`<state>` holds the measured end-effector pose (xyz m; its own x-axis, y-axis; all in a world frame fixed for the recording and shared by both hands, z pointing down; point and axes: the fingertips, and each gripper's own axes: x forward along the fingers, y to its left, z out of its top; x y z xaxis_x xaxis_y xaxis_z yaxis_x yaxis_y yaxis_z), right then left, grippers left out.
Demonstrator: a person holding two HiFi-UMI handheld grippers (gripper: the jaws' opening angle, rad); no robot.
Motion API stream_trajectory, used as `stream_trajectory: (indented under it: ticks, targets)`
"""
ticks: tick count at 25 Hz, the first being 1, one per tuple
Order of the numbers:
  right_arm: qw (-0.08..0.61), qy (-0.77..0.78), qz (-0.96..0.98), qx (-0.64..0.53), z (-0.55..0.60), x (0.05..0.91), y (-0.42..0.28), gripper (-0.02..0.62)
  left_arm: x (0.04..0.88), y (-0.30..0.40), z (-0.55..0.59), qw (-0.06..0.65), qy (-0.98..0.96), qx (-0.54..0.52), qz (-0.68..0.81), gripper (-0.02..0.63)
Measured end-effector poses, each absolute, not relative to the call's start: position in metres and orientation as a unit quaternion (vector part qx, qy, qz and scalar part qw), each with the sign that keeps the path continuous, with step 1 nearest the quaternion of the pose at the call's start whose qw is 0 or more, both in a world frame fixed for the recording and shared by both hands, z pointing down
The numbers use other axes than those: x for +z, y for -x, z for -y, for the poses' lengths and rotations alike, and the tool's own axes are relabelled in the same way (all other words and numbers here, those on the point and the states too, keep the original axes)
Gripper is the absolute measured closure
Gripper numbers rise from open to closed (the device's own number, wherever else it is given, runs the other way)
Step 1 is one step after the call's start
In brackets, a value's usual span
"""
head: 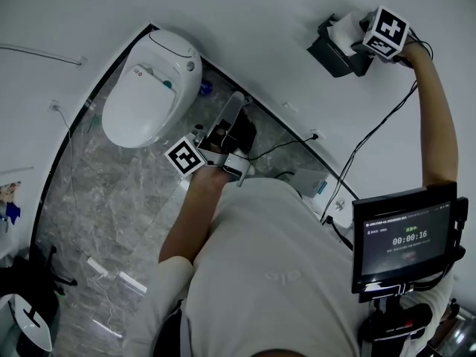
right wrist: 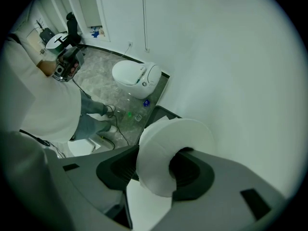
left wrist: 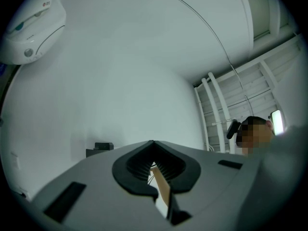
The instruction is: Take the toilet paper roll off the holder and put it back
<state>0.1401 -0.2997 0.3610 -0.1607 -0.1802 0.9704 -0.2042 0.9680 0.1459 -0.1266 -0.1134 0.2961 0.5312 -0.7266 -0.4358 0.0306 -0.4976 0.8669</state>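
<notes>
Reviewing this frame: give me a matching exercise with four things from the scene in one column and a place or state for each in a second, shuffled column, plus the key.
Things
1. toilet paper roll
2. left gripper
3. toilet
4. monitor

Places or states
A. stands on the floor, lid down
B. clamped between the jaws of the right gripper
C. shows a timer
D. jaws together, nothing between them

Pairs: 1-B, 2-D, 3-A, 4-C
</notes>
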Motion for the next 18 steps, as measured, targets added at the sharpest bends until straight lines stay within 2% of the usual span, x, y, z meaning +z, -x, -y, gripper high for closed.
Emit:
stream_trajectory:
  ticks: [11, 18]
  targets:
    - [0.605, -0.159, 0.780, -0.009, 0.299, 0.332, -0.145, 0.387, 0.298, 0.120, 0.118, 0.455, -0.757, -0.414, 0.221, 0.601]
    - [0.553, -0.185, 0.812, -0.016, 0.288, 0.305, -0.145, 0.387, 0.301, 0.112, 0.123, 0.469, -0.762, -0.395, 0.209, 0.601]
